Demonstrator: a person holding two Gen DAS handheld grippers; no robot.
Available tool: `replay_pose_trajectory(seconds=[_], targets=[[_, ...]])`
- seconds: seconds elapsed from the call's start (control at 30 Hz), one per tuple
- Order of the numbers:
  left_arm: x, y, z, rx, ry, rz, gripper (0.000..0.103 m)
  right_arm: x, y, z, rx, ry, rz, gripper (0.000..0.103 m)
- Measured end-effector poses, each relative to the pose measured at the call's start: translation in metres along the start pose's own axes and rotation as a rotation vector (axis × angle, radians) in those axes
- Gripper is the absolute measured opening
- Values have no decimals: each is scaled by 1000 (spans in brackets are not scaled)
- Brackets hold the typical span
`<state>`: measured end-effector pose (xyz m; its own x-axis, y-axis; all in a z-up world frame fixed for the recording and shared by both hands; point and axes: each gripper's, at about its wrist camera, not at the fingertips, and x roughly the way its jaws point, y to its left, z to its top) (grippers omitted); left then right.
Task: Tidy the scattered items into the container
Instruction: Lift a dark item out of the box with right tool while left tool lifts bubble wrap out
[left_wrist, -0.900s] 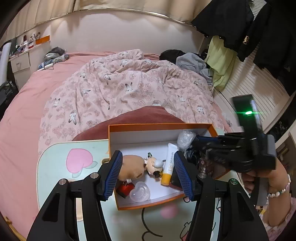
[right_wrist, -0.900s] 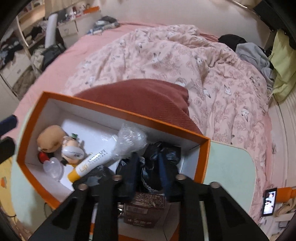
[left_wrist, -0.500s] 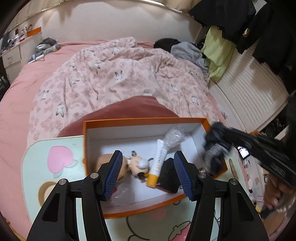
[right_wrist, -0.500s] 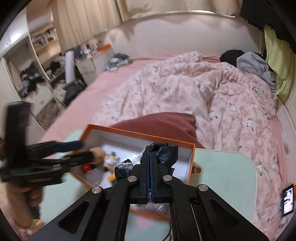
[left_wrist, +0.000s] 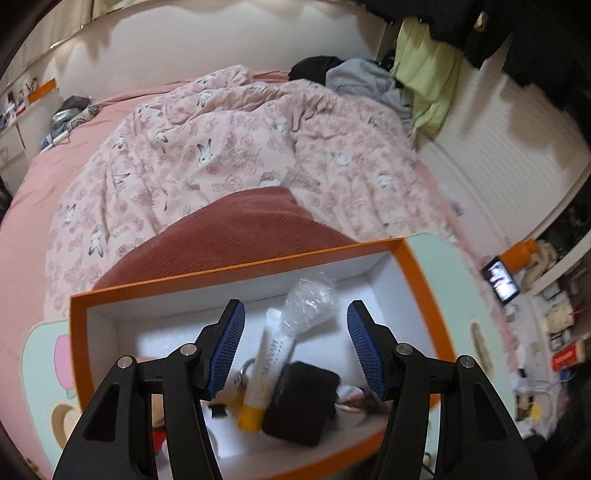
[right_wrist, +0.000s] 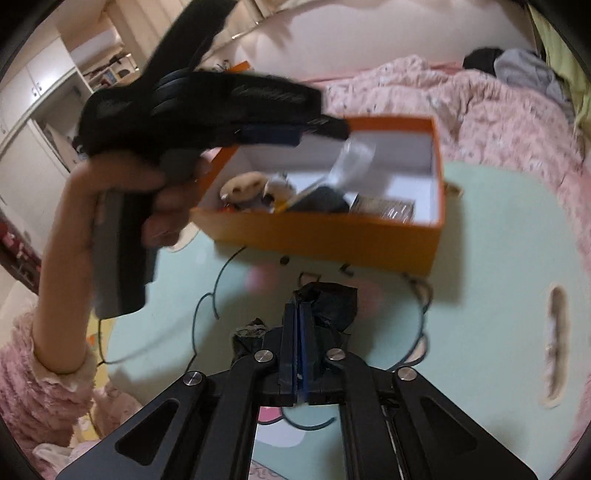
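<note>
Left gripper (left_wrist: 295, 347) hangs with jaws apart and nothing between them over the orange box (left_wrist: 258, 264), likely picking a spot among the cream tube (left_wrist: 267, 363) and dark pouch (left_wrist: 301, 402).
From the right wrist: right gripper (right_wrist: 297, 314), pinched tight on crumpled black plastic (right_wrist: 332, 304), waits over the table's (right_wrist: 480, 236) near edge, short of the box.

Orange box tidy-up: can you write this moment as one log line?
left gripper: jaws open, empty, over orange box | right gripper: jaws shut on black crumpled thing, outside box
</note>
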<state>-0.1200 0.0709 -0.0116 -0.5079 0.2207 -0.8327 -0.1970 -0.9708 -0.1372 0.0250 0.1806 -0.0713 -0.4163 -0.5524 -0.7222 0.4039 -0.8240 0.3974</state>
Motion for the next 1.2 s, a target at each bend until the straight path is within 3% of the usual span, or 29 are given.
replay_pose_trajectory(seconds=[0.07, 0.2, 0.27, 0.53, 0.7, 0.83, 0.97, 1.2], targets=[[11, 0, 1, 9, 24, 23, 45, 2, 1, -2, 4, -6, 5, 6], [19, -2, -1, 3, 27, -9, 44, 3, 0, -1, 8, 0, 4, 7], [20, -4, -2, 8, 24, -20, 36, 4, 1, -1, 15, 1, 4, 7], [27, -12, -4, 34, 33, -3, 36, 2, -2, -2, 39, 3, 15, 9], [37, -4, 1, -12, 99, -53, 36, 2, -2, -1, 42, 6, 16, 9], [36, 0, 0, -9, 92, -67, 33, 3, -2, -1, 49, 5, 17, 9], [12, 7, -4, -26, 24, -100, 32, 1, -4, -2, 51, 3, 17, 9], [-103, 32, -46, -27, -224, -173, 33, -7, -7, -1, 49, -8, 3, 9]])
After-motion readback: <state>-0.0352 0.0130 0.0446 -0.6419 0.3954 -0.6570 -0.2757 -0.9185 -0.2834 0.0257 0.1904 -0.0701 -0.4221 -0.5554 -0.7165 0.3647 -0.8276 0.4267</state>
